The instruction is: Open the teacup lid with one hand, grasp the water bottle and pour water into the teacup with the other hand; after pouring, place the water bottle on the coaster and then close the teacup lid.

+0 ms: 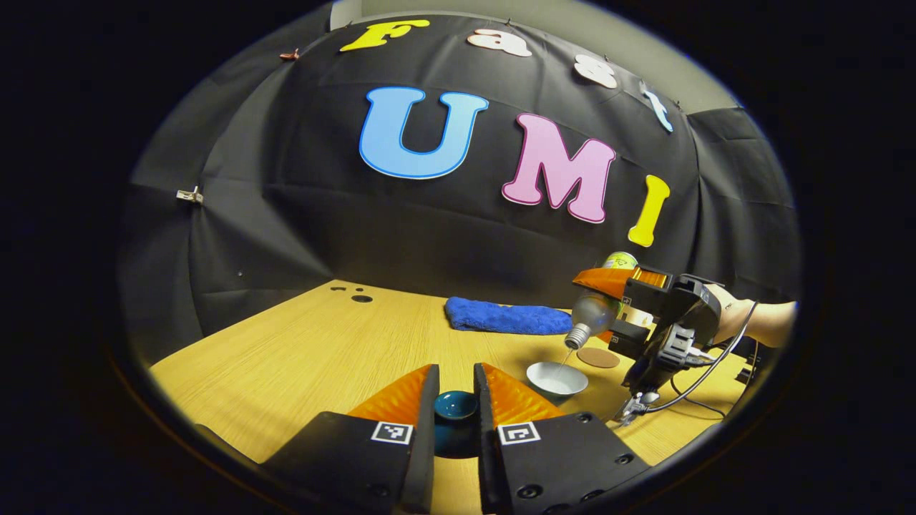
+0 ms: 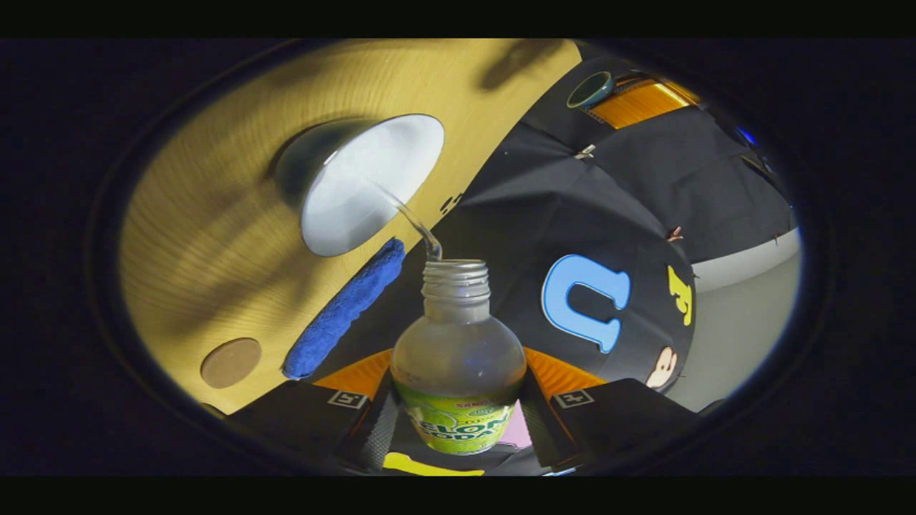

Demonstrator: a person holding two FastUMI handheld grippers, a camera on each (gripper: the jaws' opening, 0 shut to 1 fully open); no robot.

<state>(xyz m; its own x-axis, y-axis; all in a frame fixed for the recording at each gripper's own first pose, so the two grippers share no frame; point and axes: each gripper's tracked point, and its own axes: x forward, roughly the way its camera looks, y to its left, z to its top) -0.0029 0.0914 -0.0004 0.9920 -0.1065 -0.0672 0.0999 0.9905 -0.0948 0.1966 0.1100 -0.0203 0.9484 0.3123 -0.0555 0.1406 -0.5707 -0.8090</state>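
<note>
**Water running from bottle to cup, lid held aside**

In my left gripper view, the left gripper (image 1: 456,390) has its fingers nearly together, both pressed against the small dark teal ceramic teacup lid (image 1: 456,406), held above the pale wooden table (image 1: 300,350). Off to the right, the right gripper (image 1: 608,304), with a hand (image 1: 730,315) behind it, clamps the clear plastic water bottle (image 1: 590,315), tipped neck-down. A thin stream falls into the white-lined open teacup (image 1: 557,378) below it. The round brown cork coaster (image 1: 598,357) lies just beyond the cup, and a folded blue towel (image 1: 507,317) farther back.

In my right gripper view, the fingers close on the bottle's (image 2: 458,357) green-labelled body. Its uncapped mouth points at the teacup (image 2: 368,182), water arcing between them. The coaster (image 2: 230,362) and towel (image 2: 347,309) lie near the cup on the table (image 2: 215,236). The lid (image 2: 590,89) sits in the far gripper.
</note>
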